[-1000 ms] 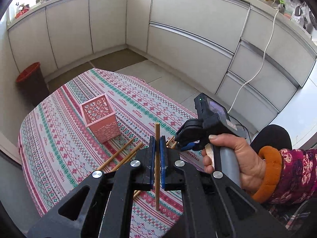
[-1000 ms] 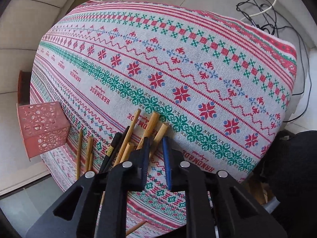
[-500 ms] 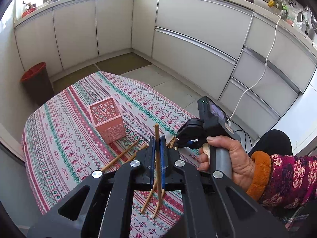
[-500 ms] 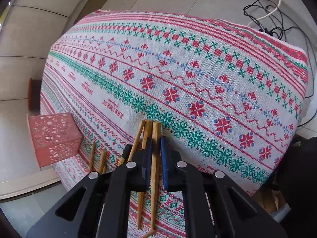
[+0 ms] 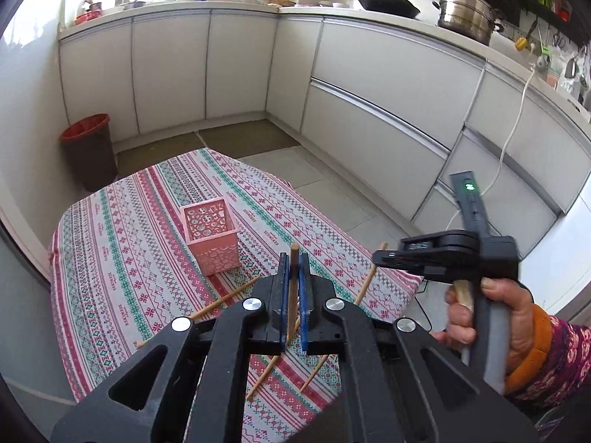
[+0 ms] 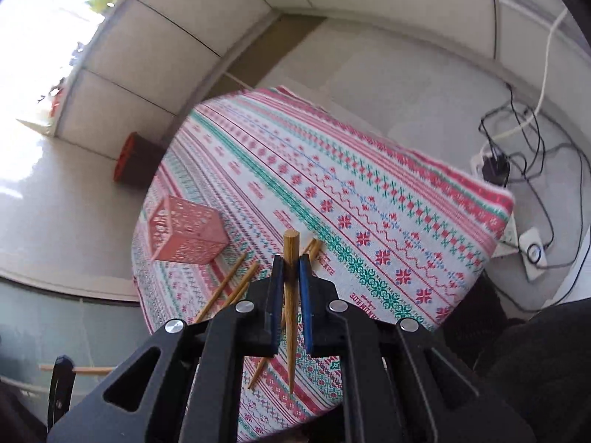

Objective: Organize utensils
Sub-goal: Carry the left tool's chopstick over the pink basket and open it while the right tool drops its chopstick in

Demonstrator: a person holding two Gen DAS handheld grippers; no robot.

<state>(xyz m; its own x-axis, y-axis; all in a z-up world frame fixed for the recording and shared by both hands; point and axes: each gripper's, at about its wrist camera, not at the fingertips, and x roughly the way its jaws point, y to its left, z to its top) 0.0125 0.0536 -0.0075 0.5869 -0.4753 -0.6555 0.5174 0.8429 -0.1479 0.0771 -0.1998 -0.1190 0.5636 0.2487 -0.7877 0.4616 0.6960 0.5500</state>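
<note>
My left gripper (image 5: pixel 293 258) is shut on a wooden chopstick (image 5: pixel 294 295) that stands nearly upright between its blue pads, above the patterned tablecloth (image 5: pixel 129 258). A pink perforated holder (image 5: pixel 210 236) stands on the cloth just beyond and to the left. To the right, a hand holds my right gripper (image 5: pixel 384 258) with another chopstick (image 5: pixel 369 277) slanting down from it. In the right wrist view, the right gripper (image 6: pixel 290 262) is shut on that chopstick (image 6: pixel 290 313), lifted off the cloth. The pink holder (image 6: pixel 184 234) sits to its left.
Several loose chopsticks (image 5: pixel 221 301) (image 6: pixel 225 284) lie on the cloth near the front edge. A red-rimmed bin (image 5: pixel 88 147) stands on the floor beyond the table. Cables and a power strip (image 6: pixel 517 184) lie on the floor right of it. White cabinets ring the room.
The right gripper closed on one chopstick from the pile and lifted it well off the cloth, tilting as it rose. The left gripper rose slightly with its chopstick still held.
</note>
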